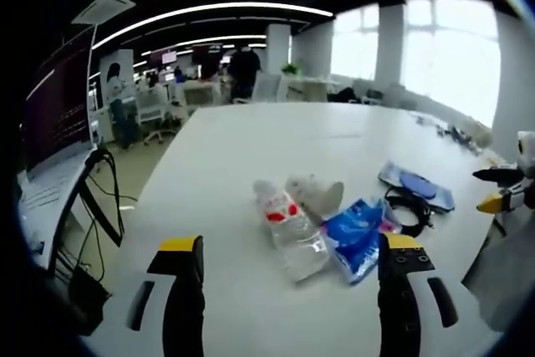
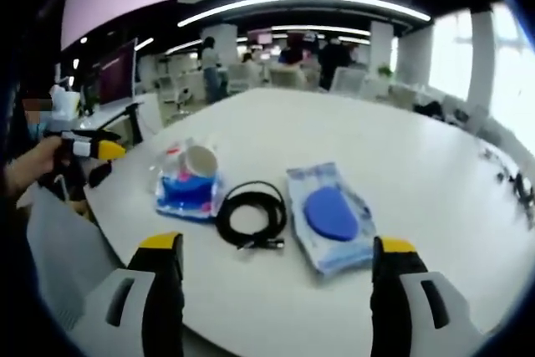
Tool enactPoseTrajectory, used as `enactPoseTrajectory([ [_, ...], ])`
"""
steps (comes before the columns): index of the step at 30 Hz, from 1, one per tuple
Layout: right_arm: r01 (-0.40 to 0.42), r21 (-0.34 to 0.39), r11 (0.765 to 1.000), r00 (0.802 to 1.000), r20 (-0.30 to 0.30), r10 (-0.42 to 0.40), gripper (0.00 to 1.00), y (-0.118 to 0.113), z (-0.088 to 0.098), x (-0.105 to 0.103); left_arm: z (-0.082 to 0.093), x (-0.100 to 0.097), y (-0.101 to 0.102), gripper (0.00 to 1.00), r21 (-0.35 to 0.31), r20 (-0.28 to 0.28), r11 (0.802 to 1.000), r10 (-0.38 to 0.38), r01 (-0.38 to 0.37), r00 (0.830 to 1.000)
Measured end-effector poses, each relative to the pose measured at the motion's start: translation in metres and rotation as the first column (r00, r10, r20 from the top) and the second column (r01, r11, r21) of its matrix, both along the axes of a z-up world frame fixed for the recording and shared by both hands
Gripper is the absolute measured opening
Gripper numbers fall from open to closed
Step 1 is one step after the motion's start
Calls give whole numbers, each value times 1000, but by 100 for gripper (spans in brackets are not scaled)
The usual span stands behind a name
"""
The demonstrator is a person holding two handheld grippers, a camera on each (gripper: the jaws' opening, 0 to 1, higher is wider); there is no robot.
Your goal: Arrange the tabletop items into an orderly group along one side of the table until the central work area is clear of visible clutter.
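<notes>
One big white table (image 1: 251, 148) fills an open-plan office w/ ceiling light strips, windows and desks behind. Far half of the top is bare; near edge runs just under both claws. Clutter sits in a near-edge cluster: blue-lidded wipes pack (image 2: 330, 216), blue pouch (image 1: 355, 240), clear water bottle (image 1: 288, 227) lying flat, coiled black cable (image 2: 251, 215), white cup (image 2: 199, 160). Left gripper (image 1: 288, 277) and right gripper (image 2: 276, 277) both spread wide, holding nothing.
</notes>
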State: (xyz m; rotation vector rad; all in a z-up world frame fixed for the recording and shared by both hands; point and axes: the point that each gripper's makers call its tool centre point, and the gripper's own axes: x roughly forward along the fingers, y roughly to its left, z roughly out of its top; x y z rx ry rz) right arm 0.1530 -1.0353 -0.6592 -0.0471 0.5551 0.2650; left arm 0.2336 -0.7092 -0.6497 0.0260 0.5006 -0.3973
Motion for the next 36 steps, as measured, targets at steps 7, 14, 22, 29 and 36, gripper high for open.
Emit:
enactPoseTrajectory([
  [7,15,10,1000,1000,-12,-15,90,-4,-3,3,-9,14,-7,78,-25,-54,1000,7,-9,999],
  [14,14,-48,999,1000,-21,-15,88,-4,-13,4,-19,27,-8,74,-43,-112,999,29,-34,993],
  [22,-13,-56,998,999,-33,11,87,1,-18,5,-25,37,-14,71,-33,-130,999,21,-26,991],
  [29,-7,-64,998,999,-51,4,87,0,-24,7,-31,44,-23,69,-29,-169,999,11,-16,986],
  [36,-29,-102,994,997,-81,21,87,2,-33,6,-42,52,-31,64,-27,-210,1000,8,-14,978],
])
